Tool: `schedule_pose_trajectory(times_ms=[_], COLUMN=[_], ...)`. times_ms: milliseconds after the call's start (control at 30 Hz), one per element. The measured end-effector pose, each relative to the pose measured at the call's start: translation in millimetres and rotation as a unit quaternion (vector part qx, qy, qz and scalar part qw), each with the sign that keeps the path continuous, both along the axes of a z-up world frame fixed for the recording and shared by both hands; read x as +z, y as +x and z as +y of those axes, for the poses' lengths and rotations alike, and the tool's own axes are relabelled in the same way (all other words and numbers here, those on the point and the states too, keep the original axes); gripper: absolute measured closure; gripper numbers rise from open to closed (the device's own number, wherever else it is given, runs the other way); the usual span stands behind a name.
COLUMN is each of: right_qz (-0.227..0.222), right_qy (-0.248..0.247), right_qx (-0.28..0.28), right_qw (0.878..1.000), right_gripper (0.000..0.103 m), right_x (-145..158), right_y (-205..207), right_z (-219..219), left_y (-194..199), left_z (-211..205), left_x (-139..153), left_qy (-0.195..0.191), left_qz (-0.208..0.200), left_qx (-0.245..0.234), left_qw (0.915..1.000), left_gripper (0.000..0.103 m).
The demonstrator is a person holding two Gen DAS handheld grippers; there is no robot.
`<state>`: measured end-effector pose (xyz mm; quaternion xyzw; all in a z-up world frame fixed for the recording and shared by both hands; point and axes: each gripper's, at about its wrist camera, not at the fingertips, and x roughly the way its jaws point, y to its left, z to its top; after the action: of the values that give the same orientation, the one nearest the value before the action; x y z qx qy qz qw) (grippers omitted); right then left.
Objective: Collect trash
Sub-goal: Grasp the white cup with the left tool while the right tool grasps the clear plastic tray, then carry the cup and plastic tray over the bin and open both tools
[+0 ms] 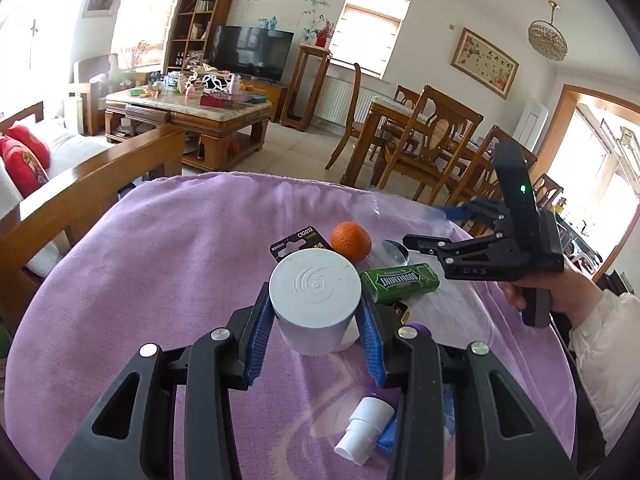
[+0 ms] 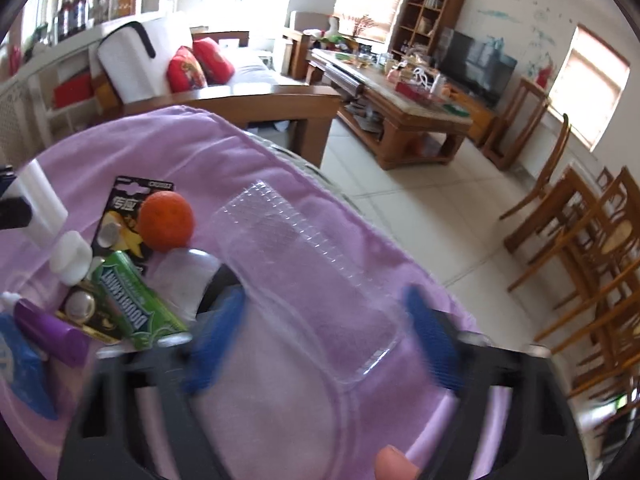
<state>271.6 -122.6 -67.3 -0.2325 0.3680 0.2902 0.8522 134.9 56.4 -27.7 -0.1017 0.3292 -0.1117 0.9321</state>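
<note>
Worktop (image 1: 140, 240) draped in a lilac towel, inspected from left to right. In the left wrist view the left claw (image 1: 316, 320) is clamped on a white cylindrical container (image 1: 316, 300), its blue pads (image 1: 258, 332) pressed against both sides of the lidded body. Below the container, nearer the camera, lies a small white nozzle bottle (image 1: 364, 428) on its side, touching a blue packet (image 1: 388, 436). Behind the container a black battery card (image 1: 298, 240) marked CR2032 lies flat, with an orange (image 1: 351, 241) just beside it on the right. A green gum pack (image 1: 400, 282) (DOUBLEMINT printed on its face) lies to the right of the container, near the orange. Further right the right claw (image 1: 434, 228) hangs over the worktop edge, held in a hand (image 1: 552, 292) with a pale sleeve. In the right wrist view, at far left, the same blue packet (image 2: 20, 376), a purple tube (image 2: 52, 332) and the gum pack (image 2: 140, 300) sit closely bunched, a second battery card (image 2: 86, 312) partly under the gum pack. The orange (image 2: 167, 222) rests on the first battery card (image 2: 132, 208). To the right, a clear plastic tray (image 2: 308, 272) lies flat on the towel near the worktop edge. The right claw (image 2: 320, 332) stands partly open astride the near end of this tray; its blue pads (image 2: 434, 336) are motion-blurred and appear clear of the plastic, though contact cannot be settled.
</note>
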Motion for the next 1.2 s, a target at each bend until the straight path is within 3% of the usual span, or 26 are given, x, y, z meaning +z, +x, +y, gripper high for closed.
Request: schedule_pose_trajectory(times_ms=[167, 367, 567, 800, 1033, 1200], right_qz=[-0.008, 0.000, 0.006, 0.011, -0.002, -0.023], right_qy=[0.019, 0.094, 0.173, 0.292, 0.319, 0.316], right_qx=[-0.014, -0.072, -0.112, -0.120, -0.155, -0.206], right_qw=[1.000, 0.993, 0.978, 0.949, 0.935, 0.926], right_gripper=[0.061, 0.062, 0.062, 0.062, 0.061, 0.061], right_x=[-2, 15, 43, 69, 77, 78], right_y=[-28, -57, -107, -198, -260, -290], right_z=[7, -12, -36, -77, -134, -199], left_y=[0, -1, -5, -12, -25, -50], left_z=[0, -3, -10, -20, -51, -108], left_x=[0, 2, 7, 9, 18, 40], left_qy=[0.002, 0.004, 0.009, 0.010, -0.001, -0.017], left_qz=[0.001, -0.005, -0.029, -0.054, -0.063, -0.076], left_qx=[0.000, -0.004, -0.020, -0.043, -0.085, -0.157], left_qw=[1.0000, 1.0000, 0.9994, 0.9976, 0.9944, 0.9845], left_gripper=[0.063, 0.063, 0.063, 0.063, 0.063, 0.063])
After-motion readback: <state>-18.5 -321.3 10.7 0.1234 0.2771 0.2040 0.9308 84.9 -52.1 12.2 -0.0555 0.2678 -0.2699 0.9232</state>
